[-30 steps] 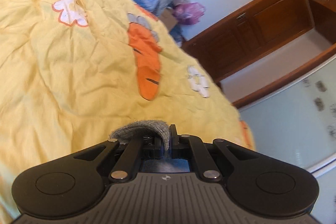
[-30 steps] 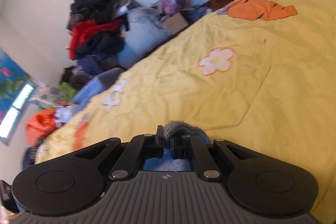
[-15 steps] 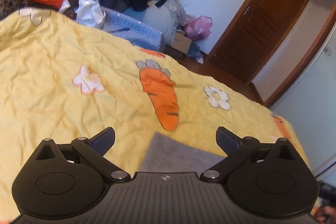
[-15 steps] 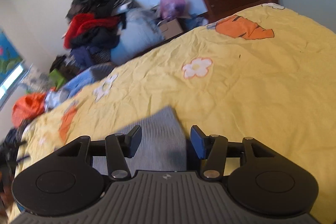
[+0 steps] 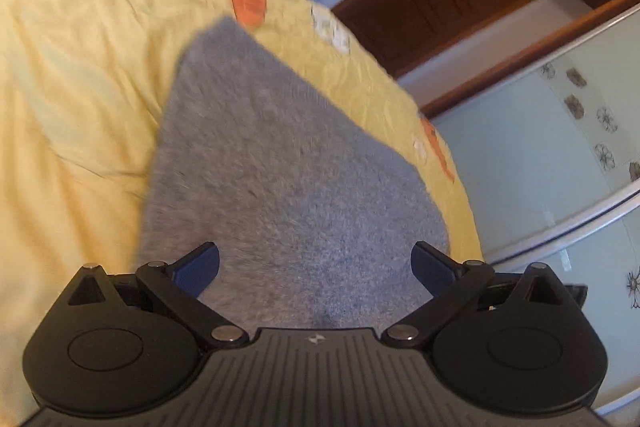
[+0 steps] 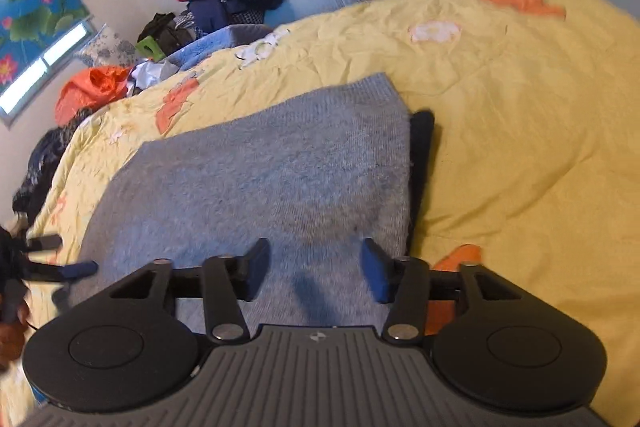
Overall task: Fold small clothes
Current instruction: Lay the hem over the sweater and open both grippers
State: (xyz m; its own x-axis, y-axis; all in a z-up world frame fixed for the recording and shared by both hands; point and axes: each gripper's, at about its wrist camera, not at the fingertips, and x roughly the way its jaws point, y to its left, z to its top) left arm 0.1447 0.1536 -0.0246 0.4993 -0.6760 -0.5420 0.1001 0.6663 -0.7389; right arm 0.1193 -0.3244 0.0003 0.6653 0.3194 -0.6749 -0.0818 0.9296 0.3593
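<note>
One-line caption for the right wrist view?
Right hand-held gripper, jaws opening and empty, above a grey knit garment lying flat on a yellow carrot-print bedspread.

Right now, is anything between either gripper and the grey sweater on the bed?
Nothing visible. The grey sweater lies flat on the yellow bedspread, directly below both the left gripper and the right gripper, whose jaws are opening, with only air between.

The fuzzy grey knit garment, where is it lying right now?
In both wrist views the fuzzy grey knit garment lies flat on the yellow carrot-print bedspread, just ahead of both grippers.
</note>
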